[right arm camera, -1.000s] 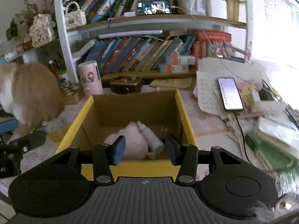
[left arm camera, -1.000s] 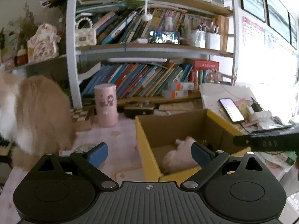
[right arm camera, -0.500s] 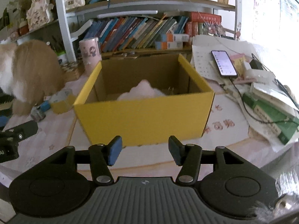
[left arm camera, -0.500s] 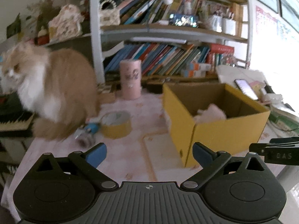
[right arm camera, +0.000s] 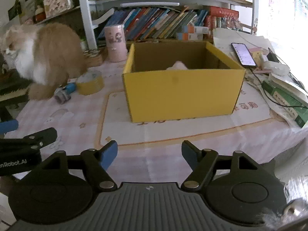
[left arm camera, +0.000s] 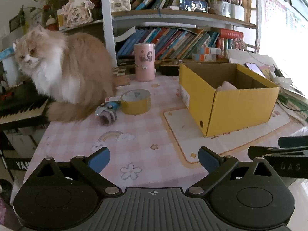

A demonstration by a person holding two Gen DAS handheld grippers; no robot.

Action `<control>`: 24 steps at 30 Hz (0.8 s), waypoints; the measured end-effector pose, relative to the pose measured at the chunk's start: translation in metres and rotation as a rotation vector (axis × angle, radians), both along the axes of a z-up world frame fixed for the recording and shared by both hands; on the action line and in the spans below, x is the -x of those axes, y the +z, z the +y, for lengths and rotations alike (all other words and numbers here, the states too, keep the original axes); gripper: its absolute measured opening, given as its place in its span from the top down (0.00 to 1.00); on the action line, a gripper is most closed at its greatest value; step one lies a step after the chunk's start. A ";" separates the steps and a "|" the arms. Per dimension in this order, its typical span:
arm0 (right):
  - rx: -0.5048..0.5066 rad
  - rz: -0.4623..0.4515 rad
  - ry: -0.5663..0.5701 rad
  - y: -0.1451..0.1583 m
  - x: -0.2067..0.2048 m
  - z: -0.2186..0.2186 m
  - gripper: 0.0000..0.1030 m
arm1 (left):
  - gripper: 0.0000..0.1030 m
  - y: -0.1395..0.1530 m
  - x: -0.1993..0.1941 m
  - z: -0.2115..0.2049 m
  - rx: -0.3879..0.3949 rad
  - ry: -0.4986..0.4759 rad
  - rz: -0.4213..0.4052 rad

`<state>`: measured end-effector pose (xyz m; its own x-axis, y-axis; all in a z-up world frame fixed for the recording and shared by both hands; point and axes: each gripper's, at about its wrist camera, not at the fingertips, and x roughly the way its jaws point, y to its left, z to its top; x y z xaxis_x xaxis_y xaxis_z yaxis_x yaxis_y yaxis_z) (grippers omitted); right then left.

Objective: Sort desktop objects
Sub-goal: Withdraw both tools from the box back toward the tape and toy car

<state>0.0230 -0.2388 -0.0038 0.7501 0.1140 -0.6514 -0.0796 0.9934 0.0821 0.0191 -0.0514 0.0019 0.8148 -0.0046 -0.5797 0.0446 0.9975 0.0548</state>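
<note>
Inside, the yellow box [right arm camera: 182,90] holds a pink plush [right arm camera: 178,65].

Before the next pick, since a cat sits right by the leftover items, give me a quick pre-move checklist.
1. Left gripper empty, jaws apart: ok.
2. Right gripper empty, jaws opening: ok.
3. Yellow box upright, top open: ok.
4. Tape roll free of clutter above it: ok.
5. Blue-capped item clear of the cat: not ok, it lies against the fur.
6. Room left in the box: cannot tell.
</note>
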 end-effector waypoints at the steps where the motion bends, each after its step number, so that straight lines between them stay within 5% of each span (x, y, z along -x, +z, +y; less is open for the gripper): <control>1: 0.000 0.002 0.001 -0.001 0.002 0.003 0.29 | 0.03 0.000 0.002 0.002 0.000 -0.002 0.001; 24: 0.002 0.021 0.093 -0.006 0.028 0.078 0.23 | 0.03 -0.004 0.034 0.066 -0.002 0.042 0.031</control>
